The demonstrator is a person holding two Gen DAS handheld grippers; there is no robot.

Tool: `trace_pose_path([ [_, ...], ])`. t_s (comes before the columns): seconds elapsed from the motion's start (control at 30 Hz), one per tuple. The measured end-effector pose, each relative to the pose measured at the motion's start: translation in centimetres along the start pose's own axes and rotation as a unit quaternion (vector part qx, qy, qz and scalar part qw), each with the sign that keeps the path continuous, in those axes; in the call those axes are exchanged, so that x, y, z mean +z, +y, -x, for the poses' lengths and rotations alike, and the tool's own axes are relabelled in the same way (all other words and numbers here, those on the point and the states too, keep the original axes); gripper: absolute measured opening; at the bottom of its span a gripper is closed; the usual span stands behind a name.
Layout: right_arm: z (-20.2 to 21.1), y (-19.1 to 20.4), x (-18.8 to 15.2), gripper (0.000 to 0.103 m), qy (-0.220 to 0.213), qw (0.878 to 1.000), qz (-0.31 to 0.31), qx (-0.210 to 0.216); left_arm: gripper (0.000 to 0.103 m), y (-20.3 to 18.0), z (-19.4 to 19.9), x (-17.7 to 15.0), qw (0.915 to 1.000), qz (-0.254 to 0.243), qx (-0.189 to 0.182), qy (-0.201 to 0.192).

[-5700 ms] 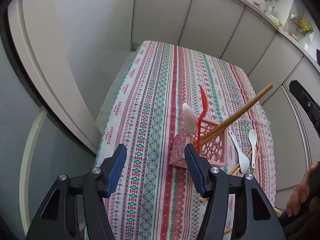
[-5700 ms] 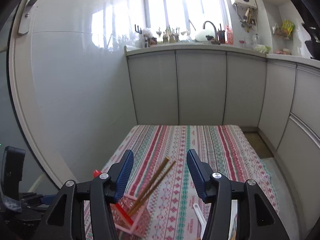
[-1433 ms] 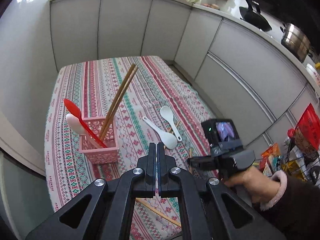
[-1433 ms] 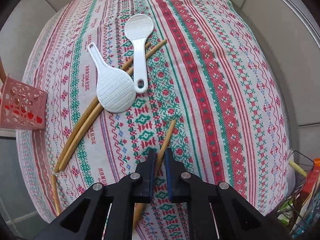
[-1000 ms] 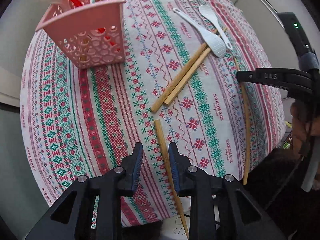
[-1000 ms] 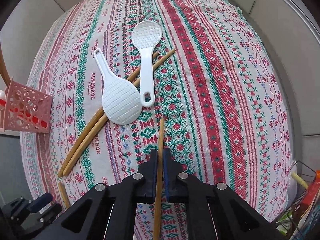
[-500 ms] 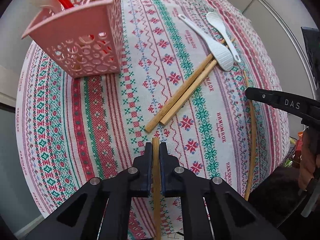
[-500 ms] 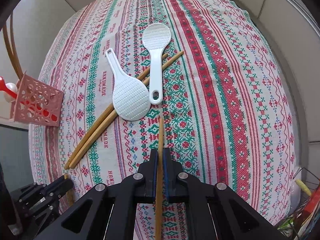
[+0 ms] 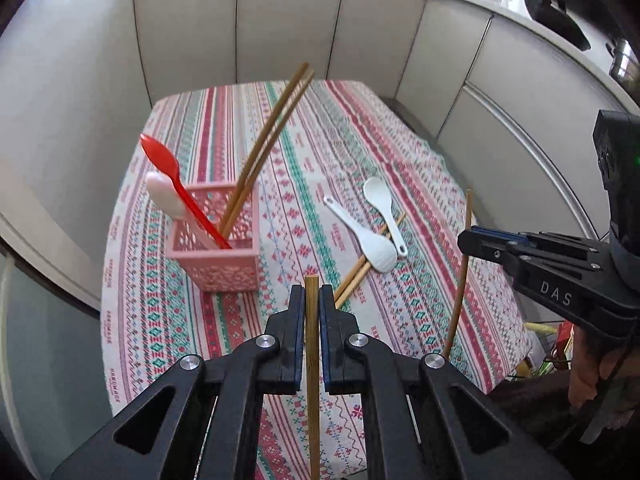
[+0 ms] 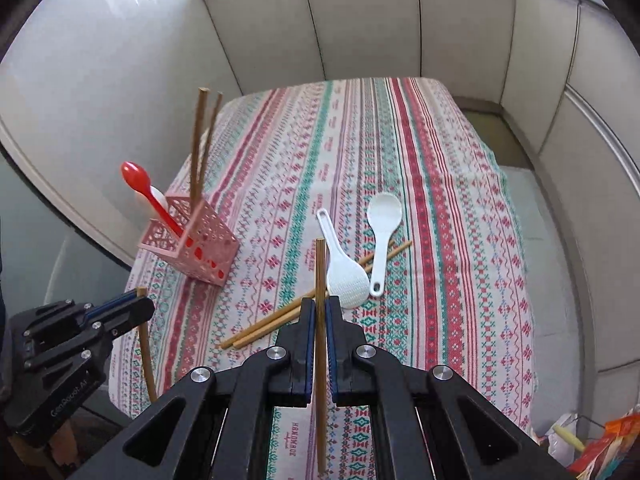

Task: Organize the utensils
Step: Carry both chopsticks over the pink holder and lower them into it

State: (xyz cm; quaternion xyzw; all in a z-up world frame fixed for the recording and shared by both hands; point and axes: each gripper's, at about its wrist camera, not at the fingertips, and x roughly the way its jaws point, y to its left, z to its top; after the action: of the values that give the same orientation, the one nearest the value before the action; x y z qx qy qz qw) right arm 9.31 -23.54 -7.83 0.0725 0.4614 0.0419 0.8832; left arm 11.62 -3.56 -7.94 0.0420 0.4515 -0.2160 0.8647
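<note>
My left gripper (image 9: 311,300) is shut on a wooden chopstick (image 9: 312,368) and holds it above the table's near edge. My right gripper (image 10: 319,312) is shut on another wooden chopstick (image 10: 319,264), also lifted; it shows in the left wrist view (image 9: 464,232). A pink lattice basket (image 9: 218,240) stands on the left with two chopsticks (image 9: 264,160), a red spoon (image 9: 168,172) and a white utensil in it. Two white rice paddles (image 10: 344,264) and two more chopsticks (image 10: 276,322) lie on the striped tablecloth (image 10: 420,184).
Grey cabinet fronts (image 9: 288,28) surround the table at the back and right. A white wall panel (image 10: 100,80) runs along the left. Bags and a wire rack (image 10: 592,452) sit on the floor at the near right corner.
Both grippers have lifted their chopsticks off the cloth and tilted up, so the views now look across the table toward the basket.
</note>
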Motion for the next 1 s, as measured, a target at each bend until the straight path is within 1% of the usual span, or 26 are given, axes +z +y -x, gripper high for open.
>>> trace_pose_path([
  [0.13, 2.6, 1.4, 0.7, 0.005, -0.045, 0.999, 0.022, 0.007, 0.007, 0.3, 3.4, 1.1, 0.9982, 0.004, 0.004, -0.059],
  [0.2, 3.7, 2.1, 1.2, 0.005, -0.064, 0.997, 0.032, 0.013, 0.007, 0.6, 5.3, 1.7, 0.9949, 0.008, 0.01, -0.1],
  [0.27, 4.6, 2.8, 1.5, 0.005, -0.083, 0.996, 0.041, 0.019, 0.007, 1.1, 7.0, 2.6, 0.9895, 0.019, 0.005, -0.143],
  [0.37, 5.8, 3.6, 2.2, 0.005, -0.107, 0.993, 0.047, 0.031, 0.007, 2.2, 9.5, 3.4, 0.9745, 0.043, 0.0, -0.22],
  [0.43, 6.4, 4.1, 2.7, 0.005, -0.122, 0.991, 0.046, 0.041, 0.007, 2.7, 10.7, 3.8, 0.9619, 0.054, 0.013, -0.268],
  [0.5, 6.7, 4.4, 3.1, 0.005, -0.133, 0.989, 0.045, 0.046, 0.007, 3.2, 11.2, 4.2, 0.9487, 0.066, 0.019, -0.308],
  [0.53, 6.7, 4.5, 3.3, 0.005, -0.137, 0.988, 0.044, 0.049, 0.007, 3.6, 11.4, 4.3, 0.9437, 0.074, 0.021, -0.322],
  [0.67, 6.5, 4.7, 4.0, 0.005, -0.145, 0.987, 0.038, 0.061, 0.007, 4.8, 10.8, 5.2, 0.9283, 0.097, 0.042, -0.356],
  [0.77, 6.0, 4.6, 4.5, 0.005, -0.147, 0.986, 0.035, 0.066, 0.007, 5.9, 10.2, 6.0, 0.9179, 0.111, 0.046, -0.378],
  [0.87, 5.3, 4.3, 4.9, 0.005, -0.147, 0.986, 0.03, 0.072, 0.007, 6.6, 9.1, 7.1, 0.9115, 0.112, 0.06, -0.391],
  [0.97, 4.6, 4.0, 5.4, 0.005, -0.142, 0.987, 0.024, 0.075, 0.007, 6.9, 7.7, 8.0, 0.9092, 0.103, 0.077, -0.396],
  [1.0, 4.5, 3.8, 5.5, 0.005, -0.142, 0.987, 0.022, 0.076, 0.007, 6.9, 7.3, 8.2, 0.9072, 0.1, 0.083, -0.4],
])
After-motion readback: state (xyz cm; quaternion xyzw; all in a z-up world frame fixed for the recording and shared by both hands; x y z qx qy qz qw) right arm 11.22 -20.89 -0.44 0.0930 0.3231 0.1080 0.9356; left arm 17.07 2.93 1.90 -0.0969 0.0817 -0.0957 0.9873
